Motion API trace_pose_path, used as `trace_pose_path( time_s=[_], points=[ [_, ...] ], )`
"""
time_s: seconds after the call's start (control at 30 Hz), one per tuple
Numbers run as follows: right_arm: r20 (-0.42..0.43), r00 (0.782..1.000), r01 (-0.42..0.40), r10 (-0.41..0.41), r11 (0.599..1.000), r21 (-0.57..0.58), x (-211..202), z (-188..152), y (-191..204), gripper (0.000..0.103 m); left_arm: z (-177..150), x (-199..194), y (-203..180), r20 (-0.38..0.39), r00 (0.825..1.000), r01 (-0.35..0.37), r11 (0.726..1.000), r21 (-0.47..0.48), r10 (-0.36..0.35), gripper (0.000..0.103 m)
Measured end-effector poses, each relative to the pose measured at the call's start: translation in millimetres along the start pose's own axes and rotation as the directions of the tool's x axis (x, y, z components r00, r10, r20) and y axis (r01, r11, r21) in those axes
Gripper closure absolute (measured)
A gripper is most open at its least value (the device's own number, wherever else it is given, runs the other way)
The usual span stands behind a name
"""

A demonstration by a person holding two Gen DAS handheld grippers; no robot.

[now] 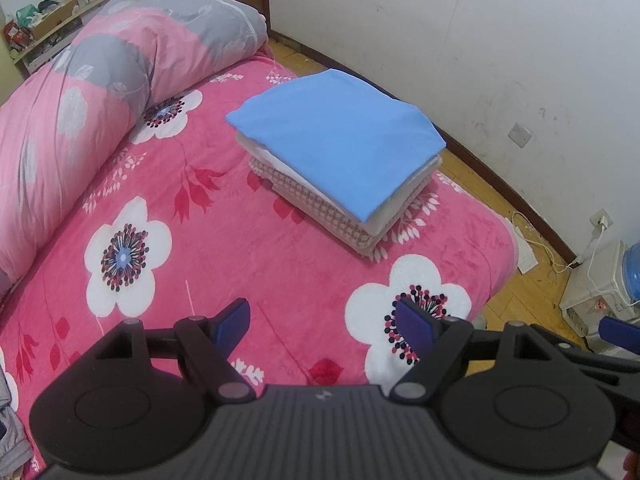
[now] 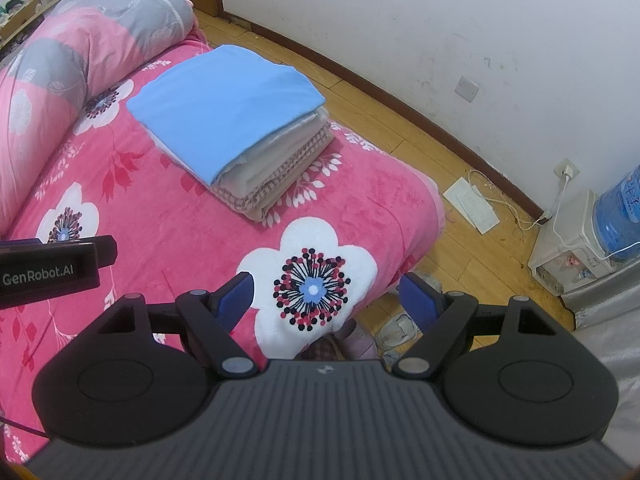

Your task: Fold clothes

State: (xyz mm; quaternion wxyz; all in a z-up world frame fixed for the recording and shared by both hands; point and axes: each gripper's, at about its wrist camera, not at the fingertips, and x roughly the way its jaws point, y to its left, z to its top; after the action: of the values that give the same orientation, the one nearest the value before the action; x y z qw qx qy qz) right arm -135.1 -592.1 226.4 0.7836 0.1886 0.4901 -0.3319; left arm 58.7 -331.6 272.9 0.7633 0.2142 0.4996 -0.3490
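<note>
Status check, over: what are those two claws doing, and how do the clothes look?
Left gripper open, empty, over the bed. Right gripper open, empty, at the bed's edge. Folded stack, blue piece on top, untouched. Nothing in the way.

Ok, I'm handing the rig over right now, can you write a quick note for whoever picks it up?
Left tongs: open, empty, hovering over the pink floral fleece blanket.
Right tongs: open, empty, above the blanket's near corner by the bed edge.
Things: a neat stack of folded clothes sits on the blanket toward the wall side; the folded light-blue cloth is on top, with white and checked beige pieces under it.
Done: everything in the stack looks folded.
Left: no unfolded garment lies on the visible blanket; some grey fabric shows at the left view's edge, check whether it needs folding.
</note>
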Motion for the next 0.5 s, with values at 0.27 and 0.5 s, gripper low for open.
trace_pose_path(
  time_s=[0.27, 0.5],
  points=[
    [0.000, 1.000, -0.001, 0.001, 1.000, 0.001, 0.2, -0.3, 0.9, 0.023, -0.2, -0.2, 0.7, -0.001, 1.000, -0.003, 1.000, -0.001, 0.003, 0.022],
    [-0.003, 1.000, -0.003, 0.003, 1.000, 0.002, 0.8, -0.1, 1.0, 0.023, -0.4, -0.2, 1.6, -0.003, 1.000, -0.008, 1.000, -0.004, 0.008, 0.022]
  ],
)
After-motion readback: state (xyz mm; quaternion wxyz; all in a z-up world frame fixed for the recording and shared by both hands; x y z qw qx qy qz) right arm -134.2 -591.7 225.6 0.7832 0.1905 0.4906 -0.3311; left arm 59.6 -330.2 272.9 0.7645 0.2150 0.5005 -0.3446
